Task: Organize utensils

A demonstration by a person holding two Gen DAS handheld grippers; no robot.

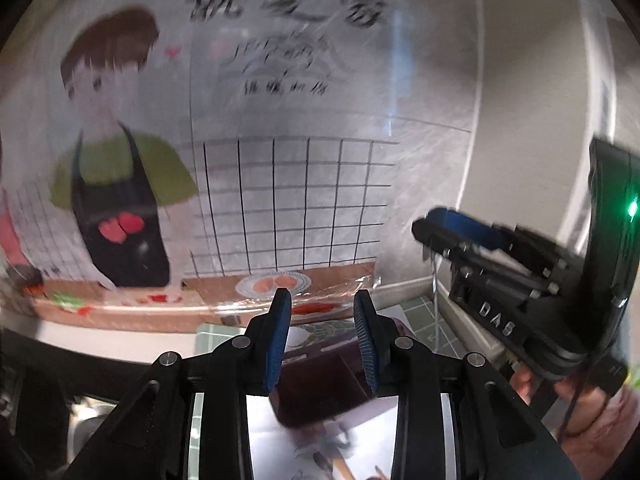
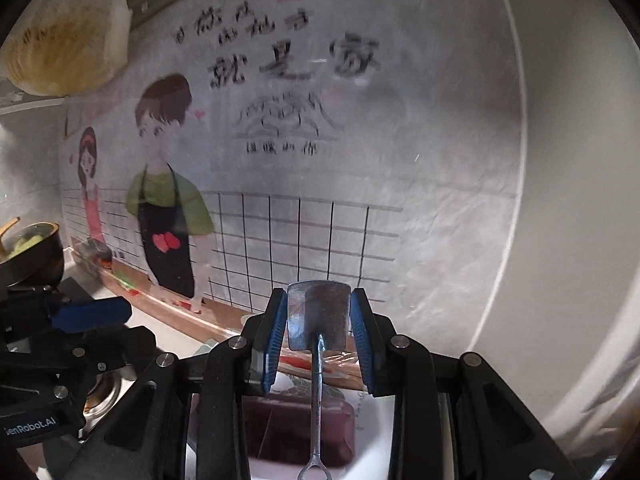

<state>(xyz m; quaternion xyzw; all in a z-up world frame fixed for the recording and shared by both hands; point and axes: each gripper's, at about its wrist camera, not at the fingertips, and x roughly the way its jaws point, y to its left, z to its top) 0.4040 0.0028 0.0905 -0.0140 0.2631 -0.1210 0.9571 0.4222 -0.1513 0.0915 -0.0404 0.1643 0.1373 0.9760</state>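
Observation:
My right gripper (image 2: 319,316) is shut on a steel spatula (image 2: 318,316) by its blade, with the thin handle hanging down toward a dark maroon utensil holder (image 2: 280,432) below. My left gripper (image 1: 322,316) is open and empty, held above the same maroon holder (image 1: 320,392). The right gripper also shows in the left wrist view (image 1: 444,236), off to the right, with the spatula's thin handle hanging beneath it. The left gripper's body shows at the left of the right wrist view (image 2: 80,320).
A wall poster with cartoon cooks and a tile grid (image 1: 280,208) fills the background. A black pot with food (image 2: 28,248) sits at far left on the counter. A stove burner (image 2: 104,392) lies lower left. White paper (image 2: 376,428) lies under the holder.

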